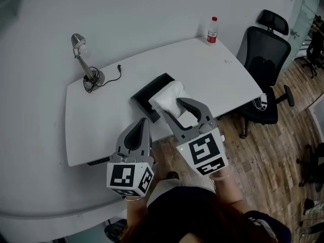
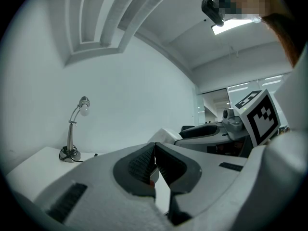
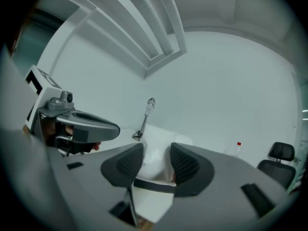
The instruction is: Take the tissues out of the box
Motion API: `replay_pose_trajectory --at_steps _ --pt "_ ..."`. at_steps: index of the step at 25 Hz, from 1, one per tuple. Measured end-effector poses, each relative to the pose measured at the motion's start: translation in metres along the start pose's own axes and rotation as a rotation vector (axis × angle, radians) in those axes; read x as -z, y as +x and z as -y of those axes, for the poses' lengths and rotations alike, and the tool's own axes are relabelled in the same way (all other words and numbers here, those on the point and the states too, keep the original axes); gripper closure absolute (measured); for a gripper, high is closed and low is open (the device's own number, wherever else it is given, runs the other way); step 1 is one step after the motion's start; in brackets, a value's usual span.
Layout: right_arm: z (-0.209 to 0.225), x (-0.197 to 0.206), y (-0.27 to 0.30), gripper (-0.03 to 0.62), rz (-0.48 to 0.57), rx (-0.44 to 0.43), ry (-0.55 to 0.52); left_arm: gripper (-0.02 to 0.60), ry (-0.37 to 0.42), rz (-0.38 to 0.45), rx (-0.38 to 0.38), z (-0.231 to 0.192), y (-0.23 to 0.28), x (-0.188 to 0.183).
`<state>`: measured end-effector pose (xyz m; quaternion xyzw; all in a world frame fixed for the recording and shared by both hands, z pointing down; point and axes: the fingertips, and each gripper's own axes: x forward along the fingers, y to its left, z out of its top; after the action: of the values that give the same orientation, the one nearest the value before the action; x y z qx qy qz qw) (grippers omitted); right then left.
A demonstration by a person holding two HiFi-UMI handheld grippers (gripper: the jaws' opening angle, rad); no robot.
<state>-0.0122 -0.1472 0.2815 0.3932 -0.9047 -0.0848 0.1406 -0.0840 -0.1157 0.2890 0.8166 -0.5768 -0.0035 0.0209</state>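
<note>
A black tissue box [image 1: 147,92] lies on the white table [image 1: 217,70], and a white tissue [image 1: 169,96] stands up out of it. Held above the table's front edge, my right gripper [image 1: 171,107] has its jaws apart. In the right gripper view the tissue [image 3: 156,170] and the box rim [image 3: 151,185] show through the gap of that gripper [image 3: 156,150], and the pads do not press on the tissue. To the left and lower, my left gripper [image 1: 141,121] is shut with nothing in it. Its pads meet in the left gripper view [image 2: 154,160].
A desk lamp [image 1: 83,54] with its cable stands at the table's far left. At the far right edge is a bottle with a red cap [image 1: 212,30]. A black office chair [image 1: 266,65] sits to the right of the table on the wooden floor.
</note>
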Motion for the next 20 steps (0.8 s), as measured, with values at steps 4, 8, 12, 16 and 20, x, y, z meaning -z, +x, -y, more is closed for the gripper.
replay_pose_trajectory --at_steps 4,8,12,16,20 --pt "-0.004 0.000 -0.012 0.402 0.012 -0.017 -0.001 0.560 0.002 -0.001 -0.020 0.009 -0.009 0.000" --pt "-0.007 -0.002 -0.024 0.404 0.025 -0.029 -0.003 0.560 0.004 -0.003 -0.031 0.017 -0.018 0.001" --pt "-0.011 -0.004 -0.035 0.404 0.038 -0.036 -0.007 0.560 0.007 0.002 -0.038 0.025 -0.026 -0.001" --pt "-0.015 -0.007 -0.047 0.404 0.053 -0.041 -0.010 0.560 0.011 0.005 -0.038 0.035 -0.033 -0.002" --pt "-0.018 -0.010 -0.058 0.405 0.068 -0.044 -0.011 0.560 0.012 0.006 -0.036 0.043 -0.039 -0.001"
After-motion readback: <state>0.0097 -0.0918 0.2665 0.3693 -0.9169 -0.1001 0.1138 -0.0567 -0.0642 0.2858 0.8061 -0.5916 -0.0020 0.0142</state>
